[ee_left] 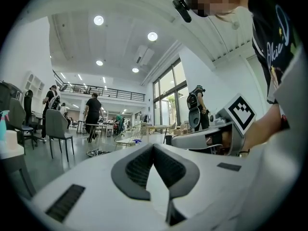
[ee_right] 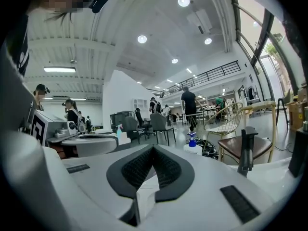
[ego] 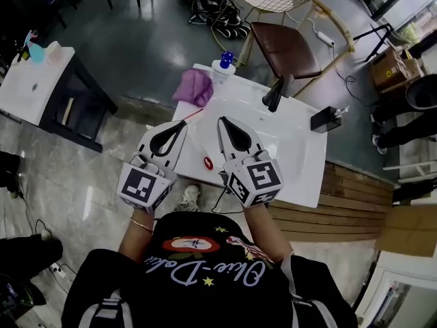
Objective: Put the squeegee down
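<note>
Jaws on both grippers are pressed together with nothing between them. The left gripper and the right gripper are held side by side above the near half of the white washbasin, both pointing level across it. Each gripper's own view shows the dark ribbed pads meeting at the tip, on the left gripper and on the right gripper alike.

A black tap stands at the basin's far edge. A purple cloth is bunched on the far left corner, and just beside it is a spray bottle with a blue top. A small black box sits on the far right corner. A small red item lies on the basin's near part, between the two grippers, and a thin red stick lies near the cloth. Which of these, if any, is the squeegee I cannot tell; neither gripper has hold of it. Beyond the basin stands a chair with a brown seat.
</note>
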### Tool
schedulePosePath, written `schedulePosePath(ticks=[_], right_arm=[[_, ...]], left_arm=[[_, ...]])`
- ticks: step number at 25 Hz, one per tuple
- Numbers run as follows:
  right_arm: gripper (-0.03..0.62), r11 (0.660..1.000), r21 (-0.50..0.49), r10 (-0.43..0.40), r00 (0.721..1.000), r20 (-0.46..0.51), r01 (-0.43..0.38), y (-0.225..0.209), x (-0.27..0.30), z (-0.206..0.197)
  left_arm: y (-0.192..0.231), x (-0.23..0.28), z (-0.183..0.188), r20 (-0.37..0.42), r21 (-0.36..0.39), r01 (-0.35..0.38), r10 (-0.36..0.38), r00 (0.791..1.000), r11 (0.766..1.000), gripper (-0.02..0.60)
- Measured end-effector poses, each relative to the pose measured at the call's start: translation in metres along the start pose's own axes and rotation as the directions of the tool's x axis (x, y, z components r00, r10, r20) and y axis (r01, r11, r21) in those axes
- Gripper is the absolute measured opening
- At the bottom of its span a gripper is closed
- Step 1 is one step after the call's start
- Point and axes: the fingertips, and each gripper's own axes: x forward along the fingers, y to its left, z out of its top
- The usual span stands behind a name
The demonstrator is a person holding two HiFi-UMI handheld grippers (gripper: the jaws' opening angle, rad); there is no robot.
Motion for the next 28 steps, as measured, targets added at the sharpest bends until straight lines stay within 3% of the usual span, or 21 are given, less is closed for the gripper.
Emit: schedulePosePath(ticks=[28], right_arm=[[0.018, 0.999, -0.027, 0.031, 0.999, 0.036, -0.03, 0.014, -0.041, 0.011]], left_arm=[[-0.039, -0.018, 0.013, 0.007, 0.041, 0.01, -0.01, 1.0, 0.999, -0.005]])
